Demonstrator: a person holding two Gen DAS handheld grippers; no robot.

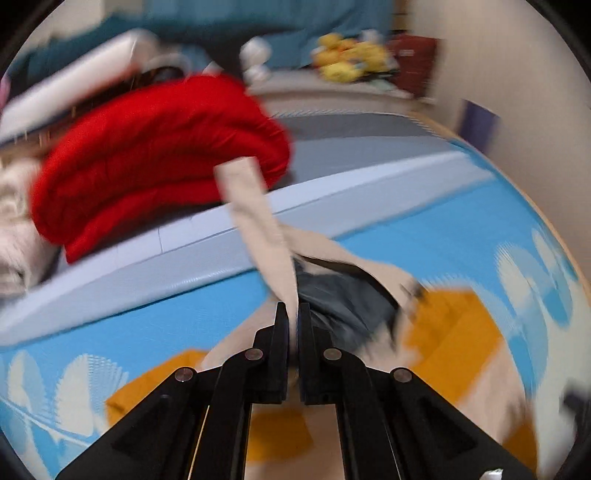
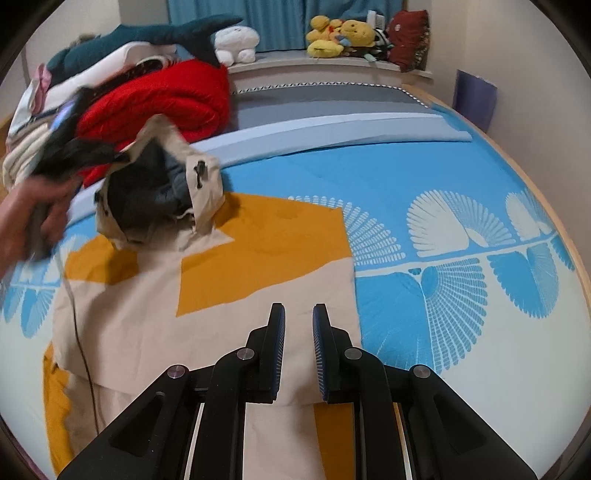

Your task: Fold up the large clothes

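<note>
A: Right gripper (image 2: 298, 325)?
B: Jaws narrowly apart, empty, over jacket (image 2: 207, 295) hem on bed (image 2: 424, 162).
A: Left gripper (image 1: 293, 314)?
B: Clamped on beige hood strip (image 1: 255, 218), lifted toward the bed's left edge.

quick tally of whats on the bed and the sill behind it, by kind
jacket: 1
red quilt: 1
shark plush: 1
white plush: 1
yellow plush pile: 1, too bunched to split
dark red cushion: 1
total: 6
</note>
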